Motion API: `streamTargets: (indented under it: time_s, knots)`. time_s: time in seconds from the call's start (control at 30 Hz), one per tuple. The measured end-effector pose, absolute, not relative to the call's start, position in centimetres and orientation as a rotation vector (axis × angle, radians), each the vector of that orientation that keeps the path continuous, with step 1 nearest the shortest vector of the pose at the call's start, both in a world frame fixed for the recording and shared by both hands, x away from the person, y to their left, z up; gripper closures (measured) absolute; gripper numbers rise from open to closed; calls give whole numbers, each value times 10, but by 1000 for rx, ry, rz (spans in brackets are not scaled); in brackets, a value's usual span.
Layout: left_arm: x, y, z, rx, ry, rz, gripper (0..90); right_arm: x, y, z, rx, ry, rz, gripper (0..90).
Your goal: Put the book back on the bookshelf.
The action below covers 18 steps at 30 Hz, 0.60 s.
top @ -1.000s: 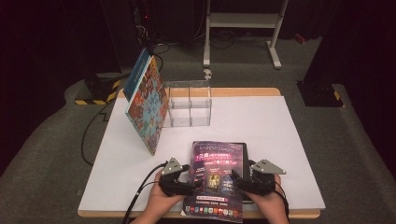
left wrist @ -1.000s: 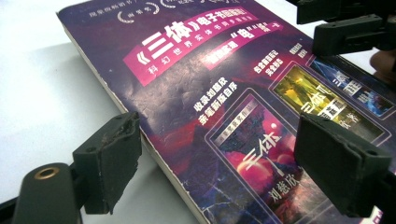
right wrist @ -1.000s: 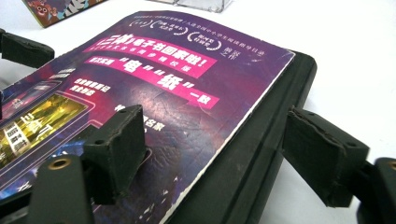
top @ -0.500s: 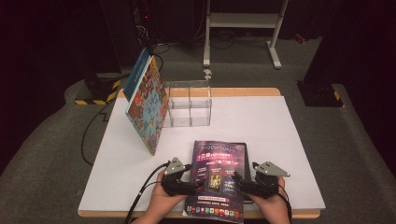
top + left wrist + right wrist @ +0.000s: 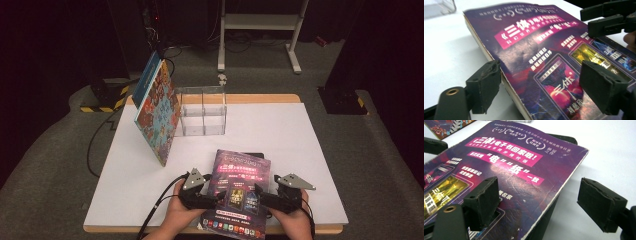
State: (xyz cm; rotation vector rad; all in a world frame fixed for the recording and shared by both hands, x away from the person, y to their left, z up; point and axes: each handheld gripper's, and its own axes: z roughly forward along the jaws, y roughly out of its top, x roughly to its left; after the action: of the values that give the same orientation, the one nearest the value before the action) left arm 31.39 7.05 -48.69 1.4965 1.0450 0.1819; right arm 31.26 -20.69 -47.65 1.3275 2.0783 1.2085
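Note:
A purple paperback (image 5: 239,185) lies at the table's near edge on top of a flat black thing (image 5: 254,156), its near end sticking out past the edge. My left gripper (image 5: 217,197) is at its left edge, my right gripper (image 5: 261,199) at its right edge. In the left gripper view the book's edge (image 5: 506,85) runs between the pads of the left gripper (image 5: 543,86). They have just been closing but still stand off it. In the right gripper view the right gripper (image 5: 541,202) is open around the book's right edge (image 5: 554,195).
A colourful book (image 5: 157,112) with a blue one behind it leans against a clear acrylic holder (image 5: 202,111) at the back left of the white table (image 5: 300,145). A metal stand (image 5: 260,25) is on the floor beyond.
The left gripper has edged slightly toward the book's left edge. The book and the right hand stay about where they were.

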Motion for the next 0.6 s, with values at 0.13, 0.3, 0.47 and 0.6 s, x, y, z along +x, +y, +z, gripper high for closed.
streamTargets:
  time_s: [0.13, 0.3, 0.47, 0.6]
  knots:
    - [313, 72, -489, 1500, 1049, 186, 198, 311, -207, -478, 1346, 2082, 1217, 167]
    - [314, 74, -489, 1491, 1064, 168, 199, 309, -207, -479, 1344, 2097, 1234, 167]
    - [314, 75, -490, 1490, 1061, 146, 204, 309, -207, -480, 1352, 2104, 1254, 165]
    - [314, 70, -490, 1481, 1063, 145, 203, 311, -207, -482, 1367, 2116, 1283, 159]
